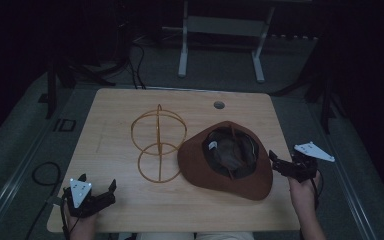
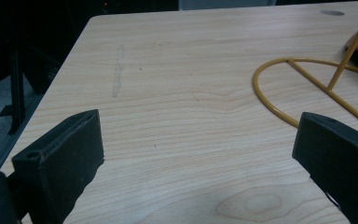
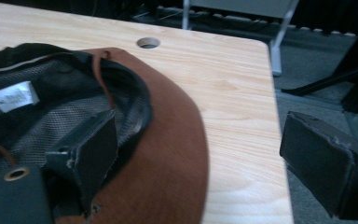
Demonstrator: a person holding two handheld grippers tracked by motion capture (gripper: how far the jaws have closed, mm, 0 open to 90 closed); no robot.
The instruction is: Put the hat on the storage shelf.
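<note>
Brown felt hat (image 1: 225,162) lies crown-down on the wooden table (image 1: 115,110), lining and white label facing up. Just left of it, touching or nearly touching the brim, stands the yellow wire hat stand (image 1: 158,142), upright and bare. My read: the job is to get the hat onto the stand, and none of that is done yet.

Right gripper (image 1: 280,165) sits at the hat's right edge with jaws spread; in the right gripper view one jaw hangs over the brim, the other out over bare table, pads not pressing on anything. Left gripper (image 1: 97,192) is at the near-left corner of the table, well apart from both things, jaws wide and empty.

Left to do: grip the brim, lift, flip it crown-up, seat it on the stand.
</note>
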